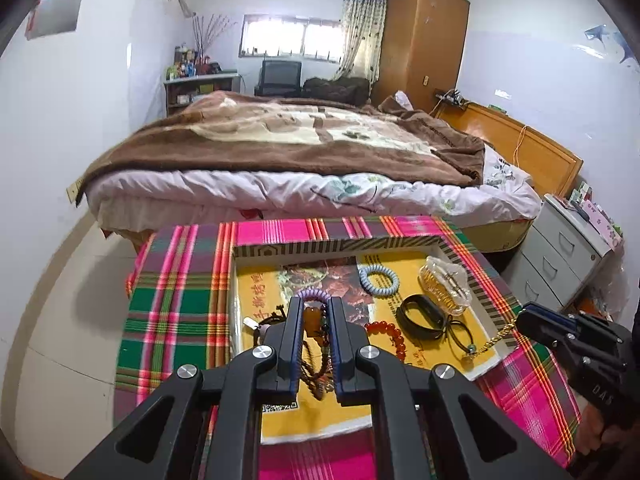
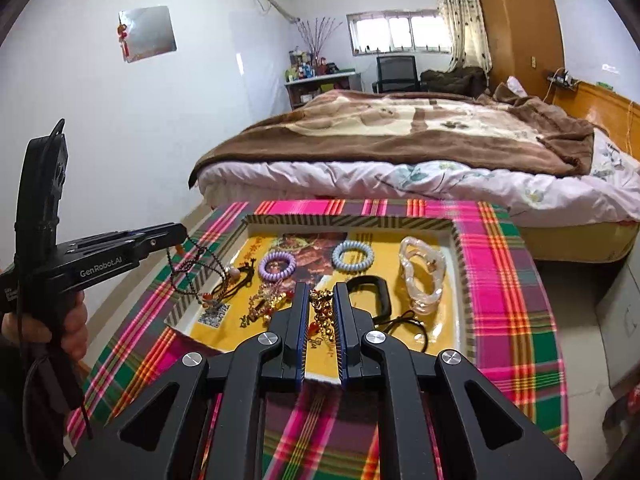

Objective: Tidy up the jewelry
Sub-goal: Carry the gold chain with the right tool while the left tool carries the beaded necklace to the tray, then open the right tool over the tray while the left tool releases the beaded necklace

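A bedroom with pale white walls and a light tiled floor. Beyond the tongs stands a wide bed under a brown blanket, with a wooden headboard to the right. A bright window with a patterned curtain lights the far wall beside a tall wooden wardrobe. A dark chair and a cluttered shelf stand below it.
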